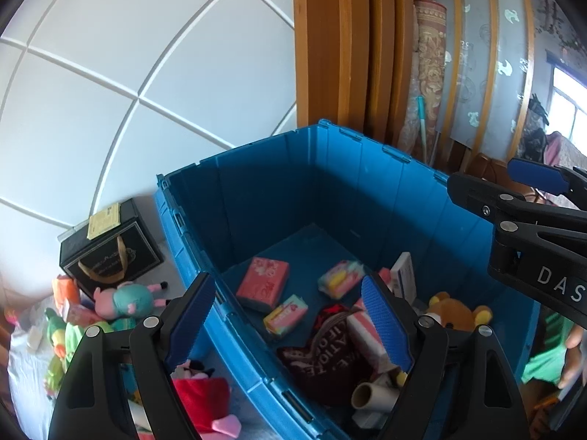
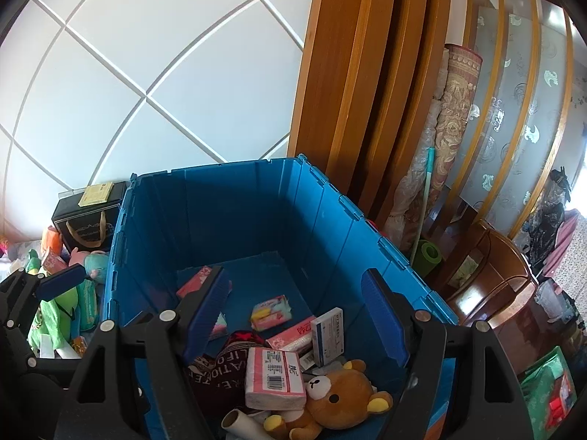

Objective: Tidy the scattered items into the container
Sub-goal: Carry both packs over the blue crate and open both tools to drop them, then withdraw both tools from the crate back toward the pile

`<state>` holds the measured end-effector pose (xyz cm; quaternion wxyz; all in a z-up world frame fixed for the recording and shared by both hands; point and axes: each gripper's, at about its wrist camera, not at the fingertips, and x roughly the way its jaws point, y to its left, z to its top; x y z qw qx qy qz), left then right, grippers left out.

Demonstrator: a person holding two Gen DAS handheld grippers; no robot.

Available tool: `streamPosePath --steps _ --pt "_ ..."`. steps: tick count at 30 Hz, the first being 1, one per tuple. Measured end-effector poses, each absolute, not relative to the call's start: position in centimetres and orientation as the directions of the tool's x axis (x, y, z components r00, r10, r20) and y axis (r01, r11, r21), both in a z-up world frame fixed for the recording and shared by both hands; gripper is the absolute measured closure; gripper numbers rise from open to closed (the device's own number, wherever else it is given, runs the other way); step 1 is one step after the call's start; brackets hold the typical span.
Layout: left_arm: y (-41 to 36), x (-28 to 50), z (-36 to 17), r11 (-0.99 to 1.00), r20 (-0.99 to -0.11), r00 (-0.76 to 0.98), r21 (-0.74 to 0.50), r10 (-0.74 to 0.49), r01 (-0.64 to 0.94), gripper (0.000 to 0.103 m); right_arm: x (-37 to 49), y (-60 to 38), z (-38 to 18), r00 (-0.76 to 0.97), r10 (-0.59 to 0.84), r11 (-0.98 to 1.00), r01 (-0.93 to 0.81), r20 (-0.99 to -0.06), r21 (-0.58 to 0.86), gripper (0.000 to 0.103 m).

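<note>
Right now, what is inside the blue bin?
Inside the blue bin: a brown bear plush, tissue packs, a white medicine box, a dark lettered cloth and a cardboard tube. Whatever lies beneath them is covered.

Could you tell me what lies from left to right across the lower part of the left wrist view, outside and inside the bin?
Green plush toy → pink and teal pig plush → blue bin's near wall → pink tissue pack → dark red printed cloth → brown bear plush.
</note>
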<state>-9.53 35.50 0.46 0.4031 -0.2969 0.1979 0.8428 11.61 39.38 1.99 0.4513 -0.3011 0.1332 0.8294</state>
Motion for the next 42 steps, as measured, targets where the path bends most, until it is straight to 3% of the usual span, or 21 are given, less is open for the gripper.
streamPosePath --steps 16,22,28,42 --pt "28.8 -8.4 -0.1 -0.593 -0.642 -0.517 0.118 0.566 -0.796 0.02 11.2 33.7 1.7 -0.419 0.644 -0.591 -0.804 -0.64 -0.069 0.025" --pt "25.2 -7.9 -0.3 -0.604 -0.621 -0.533 0.118 0.575 -0.788 0.018 10.9 30.5 1.6 -0.459 0.638 -0.624 -0.778 -0.618 -0.066 0.006" --pt "20.8 -7.4 -0.6 -0.622 -0.598 -0.551 0.109 0.582 -0.775 0.017 9.9 27.7 1.3 -0.523 0.605 -0.67 -0.742 -0.601 -0.03 0.0" --pt "7.5 -11.6 -5.9 -0.76 -0.646 -0.64 0.142 0.415 -0.635 0.014 3.6 19.6 -0.7 -0.699 0.448 -0.824 -0.565 -0.558 0.047 0.0"
